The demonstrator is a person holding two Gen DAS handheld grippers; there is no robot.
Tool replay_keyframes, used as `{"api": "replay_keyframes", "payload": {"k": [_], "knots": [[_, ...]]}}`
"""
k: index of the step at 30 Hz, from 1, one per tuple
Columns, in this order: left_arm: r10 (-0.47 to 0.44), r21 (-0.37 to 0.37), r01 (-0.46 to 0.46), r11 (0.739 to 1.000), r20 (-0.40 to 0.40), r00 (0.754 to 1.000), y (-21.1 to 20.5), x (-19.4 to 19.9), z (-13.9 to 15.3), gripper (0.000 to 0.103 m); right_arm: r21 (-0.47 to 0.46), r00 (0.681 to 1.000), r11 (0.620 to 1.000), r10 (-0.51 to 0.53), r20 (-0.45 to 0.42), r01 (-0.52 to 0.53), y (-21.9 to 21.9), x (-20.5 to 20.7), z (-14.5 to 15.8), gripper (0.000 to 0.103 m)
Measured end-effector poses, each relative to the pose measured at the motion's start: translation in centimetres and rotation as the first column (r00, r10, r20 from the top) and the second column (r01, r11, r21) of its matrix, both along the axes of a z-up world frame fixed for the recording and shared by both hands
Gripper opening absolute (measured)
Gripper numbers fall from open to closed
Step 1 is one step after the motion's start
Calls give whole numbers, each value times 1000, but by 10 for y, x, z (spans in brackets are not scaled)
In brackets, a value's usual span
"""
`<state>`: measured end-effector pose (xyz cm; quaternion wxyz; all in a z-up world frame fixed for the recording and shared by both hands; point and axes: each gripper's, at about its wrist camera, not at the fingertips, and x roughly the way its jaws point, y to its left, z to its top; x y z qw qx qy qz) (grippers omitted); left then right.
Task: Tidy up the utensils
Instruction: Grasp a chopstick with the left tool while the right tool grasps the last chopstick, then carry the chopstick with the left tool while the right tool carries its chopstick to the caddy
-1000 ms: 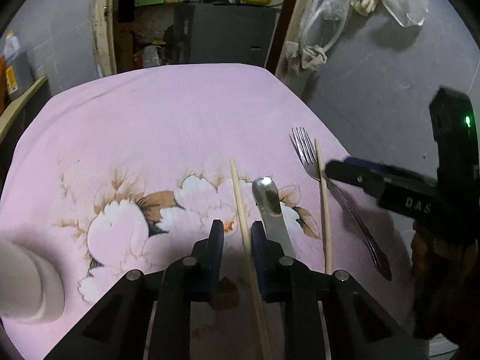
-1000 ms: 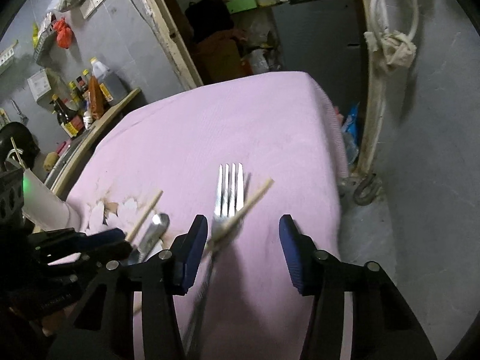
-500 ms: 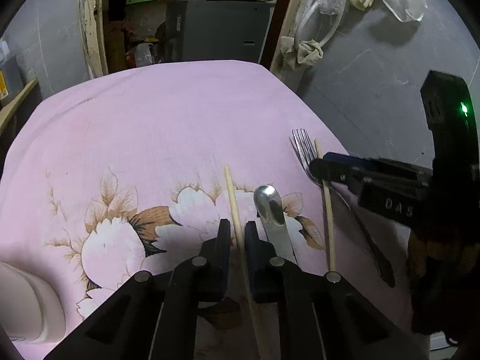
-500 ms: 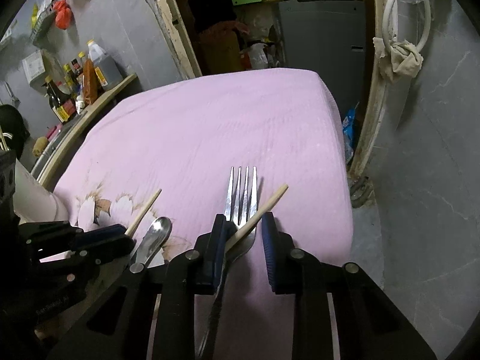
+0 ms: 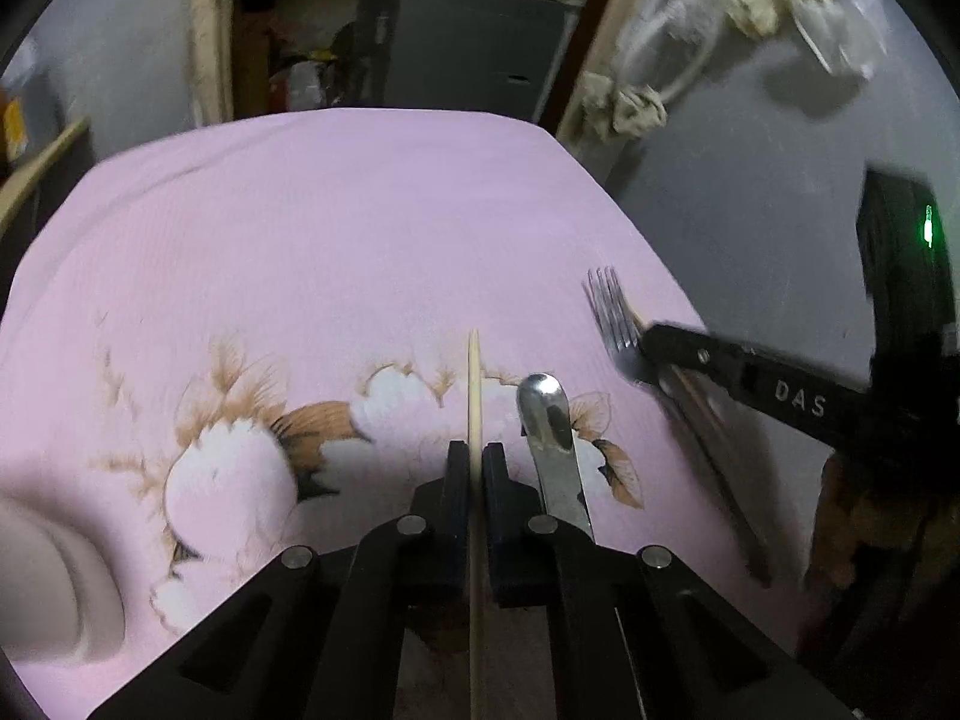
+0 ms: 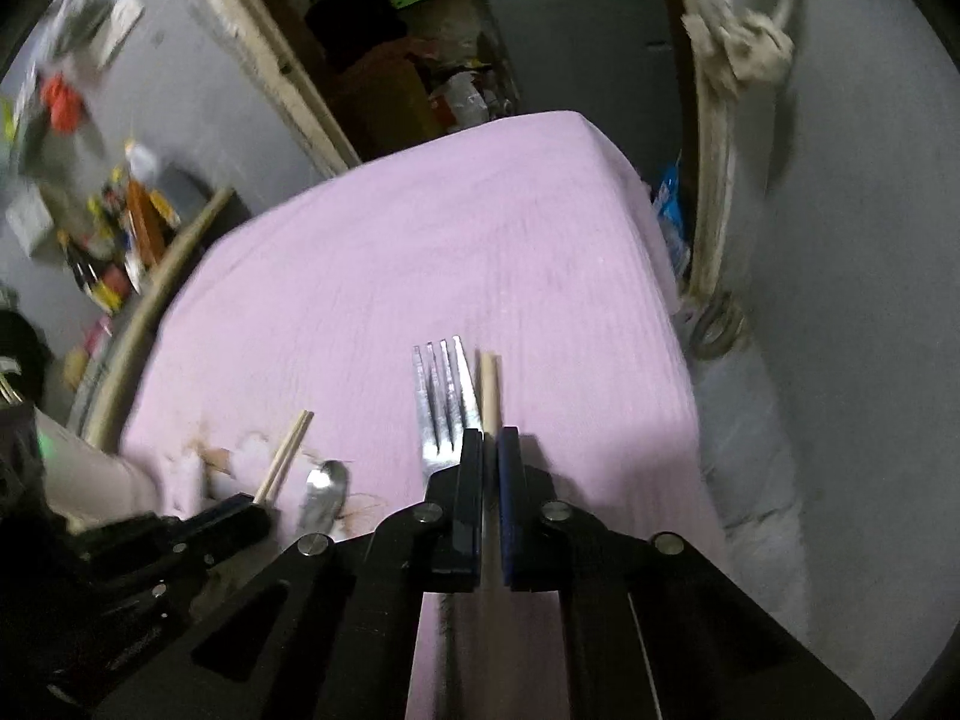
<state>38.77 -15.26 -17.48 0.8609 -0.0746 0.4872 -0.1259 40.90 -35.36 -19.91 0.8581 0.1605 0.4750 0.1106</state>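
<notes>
Both tongs have just closed, the left tongs [image 5: 474, 468] clamping one pale wooden chopstick [image 5: 474, 384] and the right tongs [image 6: 491, 450] the other wooden chopstick [image 6: 489, 387] beside the steel fork [image 6: 443, 402], so the pair looks ready to lift off the pink floral-clothed surface [image 5: 336, 228].

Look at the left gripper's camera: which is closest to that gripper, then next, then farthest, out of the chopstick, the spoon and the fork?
1. The chopstick: pinched between the left gripper's fingers, so nearest.
2. The spoon: lying on the pink cloth just right of the fingers.
3. The fork: farther right, near the cloth's edge, beside the right gripper.
</notes>
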Motion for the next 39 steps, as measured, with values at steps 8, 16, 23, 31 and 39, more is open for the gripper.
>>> {"api": "replay_keyframes", "payload": {"k": [8, 16, 23, 31, 39], "knots": [[89, -91, -77, 993, 130, 988, 25, -32, 35, 5, 136, 988, 989, -76, 136, 58, -4, -41, 30, 4], [158, -200, -102, 974, 286, 945, 56, -64, 89, 5, 220, 922, 975, -111, 370, 29, 15, -80, 88, 4], [192, -241, -101, 965, 392, 900, 96, -88, 139, 5, 186, 842, 982, -86, 532, -17, 56, -100, 147, 4], [228, -226, -130, 965, 490, 841, 156, -107, 189, 5, 124, 758, 991, -37, 651, -58, 127, -113, 207, 4], [268, -211, -176, 961, 573, 775, 211, -116, 217, 5, 172, 655, 972, -25, 755, -161, 186, -117, 240, 4]]}}
